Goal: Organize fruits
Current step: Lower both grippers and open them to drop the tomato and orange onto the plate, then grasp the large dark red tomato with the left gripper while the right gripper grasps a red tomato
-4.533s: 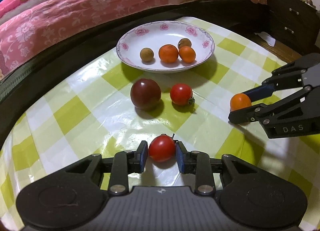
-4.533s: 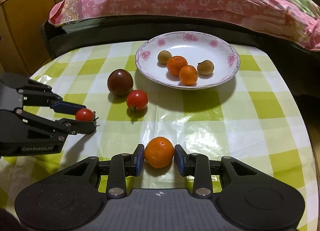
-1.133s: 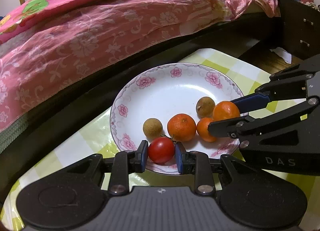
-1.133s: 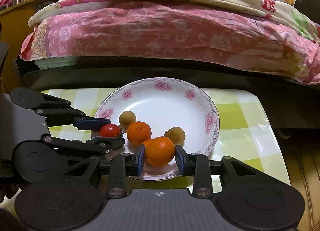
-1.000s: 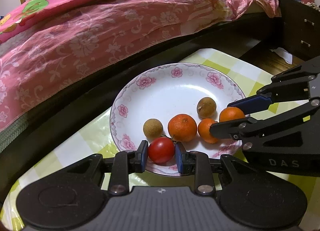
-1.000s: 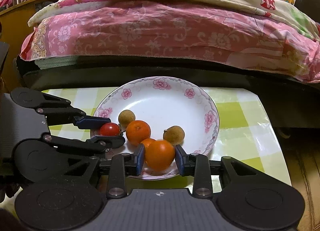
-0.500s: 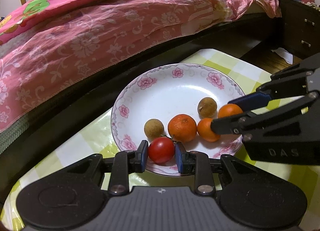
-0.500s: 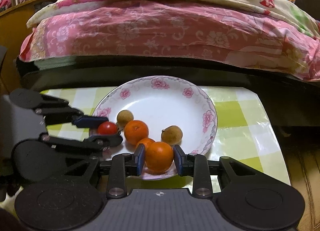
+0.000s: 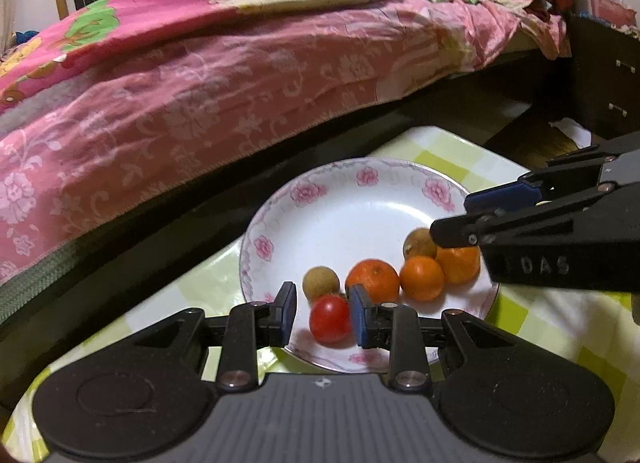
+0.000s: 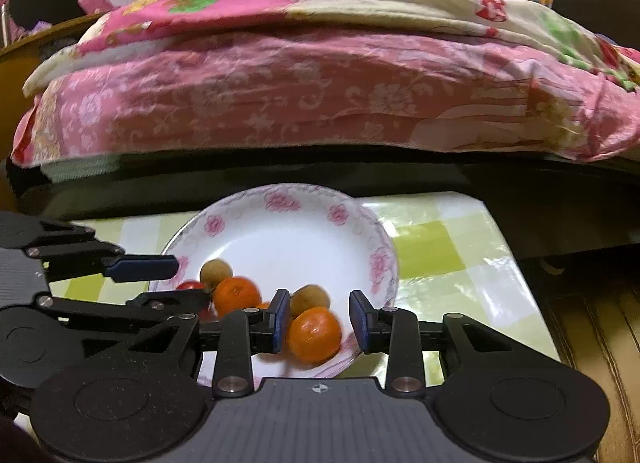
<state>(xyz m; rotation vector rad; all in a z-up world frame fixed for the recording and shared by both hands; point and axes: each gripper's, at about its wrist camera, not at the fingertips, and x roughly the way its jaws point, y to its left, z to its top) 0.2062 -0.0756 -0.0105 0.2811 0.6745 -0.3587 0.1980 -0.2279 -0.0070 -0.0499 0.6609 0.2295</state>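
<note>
"DAS" on the right tool [image 9: 452,219]

Warm indoor light, soft focus, heavy fisheye bend in both wrist views.
Light falls from above, with a lamp's glow at the top of the left view. Glare sits on the white plate [image 9: 356,215] and the glossy checked cloth [image 10: 460,263] over the bench. The quilt [image 10: 320,75] and fruit look smeared, and the picture corners go black.
</note>
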